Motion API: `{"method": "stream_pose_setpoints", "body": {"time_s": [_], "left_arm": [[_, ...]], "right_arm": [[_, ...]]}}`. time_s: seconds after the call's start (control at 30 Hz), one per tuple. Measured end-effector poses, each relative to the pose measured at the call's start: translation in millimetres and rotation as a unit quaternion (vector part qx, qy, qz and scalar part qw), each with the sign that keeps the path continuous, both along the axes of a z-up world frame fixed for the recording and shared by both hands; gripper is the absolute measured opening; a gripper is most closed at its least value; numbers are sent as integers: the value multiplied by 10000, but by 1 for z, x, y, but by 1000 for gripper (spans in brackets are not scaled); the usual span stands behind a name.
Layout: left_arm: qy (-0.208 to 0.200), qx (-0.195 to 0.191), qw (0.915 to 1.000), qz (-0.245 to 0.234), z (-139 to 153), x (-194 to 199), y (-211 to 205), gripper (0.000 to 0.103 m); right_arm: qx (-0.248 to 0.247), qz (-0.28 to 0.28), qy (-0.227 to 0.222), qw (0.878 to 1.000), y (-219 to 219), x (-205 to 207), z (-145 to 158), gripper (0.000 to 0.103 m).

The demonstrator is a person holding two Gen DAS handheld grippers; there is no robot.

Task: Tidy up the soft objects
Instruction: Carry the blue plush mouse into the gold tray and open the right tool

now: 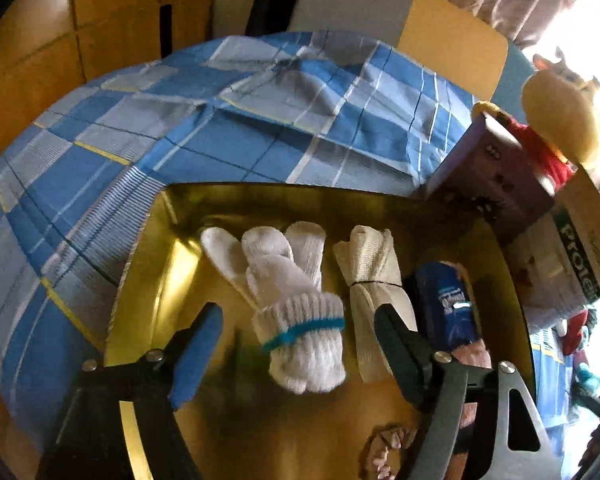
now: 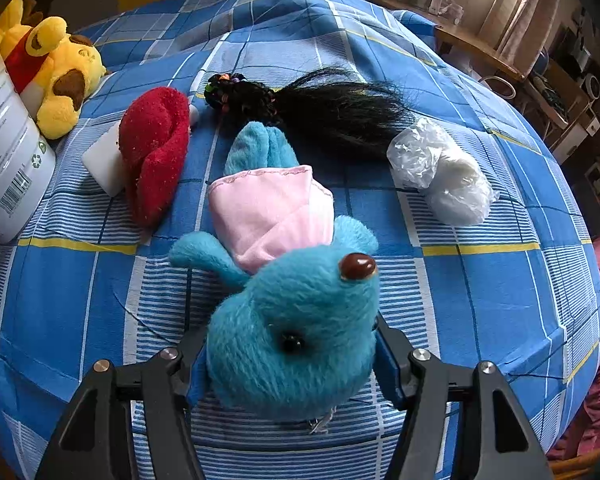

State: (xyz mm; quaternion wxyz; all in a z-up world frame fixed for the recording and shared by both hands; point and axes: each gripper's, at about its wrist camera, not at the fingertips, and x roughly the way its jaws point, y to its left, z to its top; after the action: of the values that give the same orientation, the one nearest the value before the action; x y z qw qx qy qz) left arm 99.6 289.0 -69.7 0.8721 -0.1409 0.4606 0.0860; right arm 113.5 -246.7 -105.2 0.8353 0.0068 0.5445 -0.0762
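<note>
In the left wrist view my left gripper [image 1: 296,344] is open above a gold tray [image 1: 148,280]. A bundle of white knit gloves [image 1: 288,300] lies between its fingers, untouched as far as I can tell. Beside it lie a rolled beige cloth [image 1: 372,280] and a dark blue packet [image 1: 448,304]. In the right wrist view my right gripper [image 2: 290,354] is shut on the head of a blue plush toy [image 2: 288,328] in a pink dress, lying on the blue checked bedspread [image 2: 480,280].
On the bed lie a red plush piece [image 2: 156,152], a black hair wig [image 2: 324,108], a white stuffing bag [image 2: 444,172], a yellow plush dog [image 2: 56,76] and a white canister [image 2: 8,152]. Boxes [image 1: 500,176] stand right of the tray.
</note>
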Motion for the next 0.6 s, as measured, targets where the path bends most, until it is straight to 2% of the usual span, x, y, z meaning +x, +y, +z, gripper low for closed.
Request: {"method": "stream_pose_setpoints", "body": {"time_s": [0.17,0.37,0.5,0.6], "left_arm": [[-221,12,9997,-86,10,-26,-3,85],[-403,115,9986,-330,19,-49,-8,85],[-534,-114,9973,-487,24,-60,-9,85],[-629,-219,9959,-611,29,-67,-12,86]], "right_arm": [[116,-63,-99,9999,0,-6,19,59],[164,131,-566,9982,9,-4,80,59],[143,225,-842,9961,22,29,130,59],[-45,315,-906,9954,42,79,163,59]]}}
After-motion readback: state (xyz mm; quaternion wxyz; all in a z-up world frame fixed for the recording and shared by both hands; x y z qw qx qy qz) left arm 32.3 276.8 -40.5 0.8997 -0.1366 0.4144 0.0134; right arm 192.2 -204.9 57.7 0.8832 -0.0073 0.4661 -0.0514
